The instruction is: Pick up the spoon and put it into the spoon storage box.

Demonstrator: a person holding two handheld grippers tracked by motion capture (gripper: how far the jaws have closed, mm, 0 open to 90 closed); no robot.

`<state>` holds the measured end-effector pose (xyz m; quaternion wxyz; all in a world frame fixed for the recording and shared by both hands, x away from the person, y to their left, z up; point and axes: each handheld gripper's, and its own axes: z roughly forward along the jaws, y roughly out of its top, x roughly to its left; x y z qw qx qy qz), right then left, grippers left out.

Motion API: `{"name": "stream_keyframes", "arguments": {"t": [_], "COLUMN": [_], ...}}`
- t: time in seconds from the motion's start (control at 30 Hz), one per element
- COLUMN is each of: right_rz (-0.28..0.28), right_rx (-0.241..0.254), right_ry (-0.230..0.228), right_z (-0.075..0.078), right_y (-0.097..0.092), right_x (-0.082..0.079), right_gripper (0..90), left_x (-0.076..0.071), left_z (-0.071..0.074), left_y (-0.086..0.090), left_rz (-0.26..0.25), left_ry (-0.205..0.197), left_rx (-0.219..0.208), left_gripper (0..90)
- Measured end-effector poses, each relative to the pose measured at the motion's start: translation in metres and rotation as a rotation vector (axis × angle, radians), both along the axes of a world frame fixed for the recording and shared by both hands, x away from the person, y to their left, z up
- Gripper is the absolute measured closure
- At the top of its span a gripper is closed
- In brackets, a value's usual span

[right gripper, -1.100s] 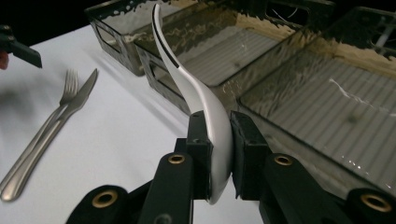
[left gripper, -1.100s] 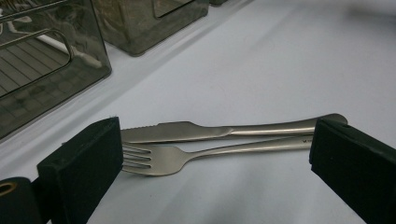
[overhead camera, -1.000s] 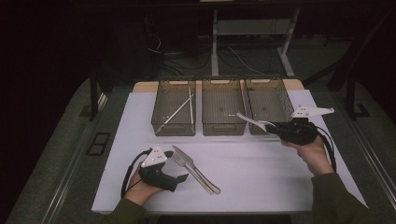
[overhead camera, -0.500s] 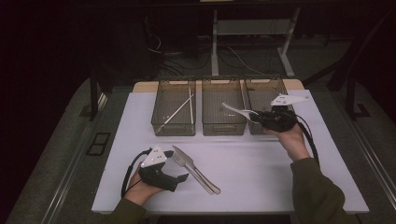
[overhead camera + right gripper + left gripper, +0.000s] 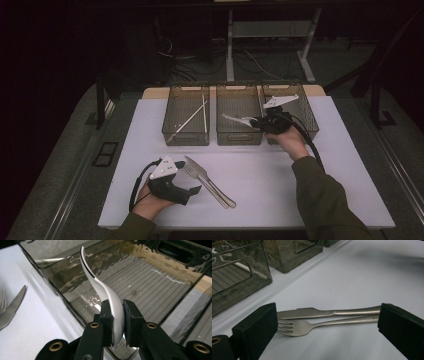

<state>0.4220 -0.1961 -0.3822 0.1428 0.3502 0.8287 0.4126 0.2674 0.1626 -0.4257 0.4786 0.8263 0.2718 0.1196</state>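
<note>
From above, my right gripper [image 5: 250,120] pinches a white spoon [image 5: 234,118] over the middle bin [image 5: 239,136]. My left gripper [image 5: 324,327] stands spread, fork [image 5: 297,327] and knife [image 5: 312,313] just ahead. Right gripper view: pads clamp the spoon's handle.

room: dark, dim light falls on table [image 5: 350,200] alone; floor [image 5: 65,165]: grey, beside table; behind: white desk legs [image 5: 307,60], loose cables [image 5: 250,57]; left: black post [image 5: 101,100]; right: black frame [image 5: 375,100]
</note>
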Motion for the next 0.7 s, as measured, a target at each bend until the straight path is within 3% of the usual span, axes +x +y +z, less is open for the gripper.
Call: {"name": "stream_keyframes", "arguments": {"t": [0.17,0.27,0.4,0.53,0.7], "right_rz": [0.014,0.013,0.014,-0.002,-0.011], "right_rx": [-0.075,-0.017,0.012,0.065,0.126], "right_ry": [0.023,0.036,0.025,0.041,0.035], "right_z": [-0.005,-0.003,0.0,0.005,0.011], "right_y": [0.01,0.011,0.009,0.003,-0.01], "right_x": [0.007,0.008,0.006,0.001,-0.012], "right_gripper": [78.0,71.1,61.0,48.3,41.1], "left_x": [0.0,0.0,0.0,-0.001,-0.001], "left_z": [0.0,0.0,0.0,0.0,0.0], "left_y": [0.0,0.0,0.0,0.0,0.001], "left_rz": [-0.001,-0.001,-0.001,-0.001,0.0], "left_ry": [0.0,-0.001,-0.001,-0.004,-0.002], "left_rx": [0.001,0.001,0.002,-0.002,0.002], "left_gripper": [2.2,2.2,2.2,2.2,2.2]}}
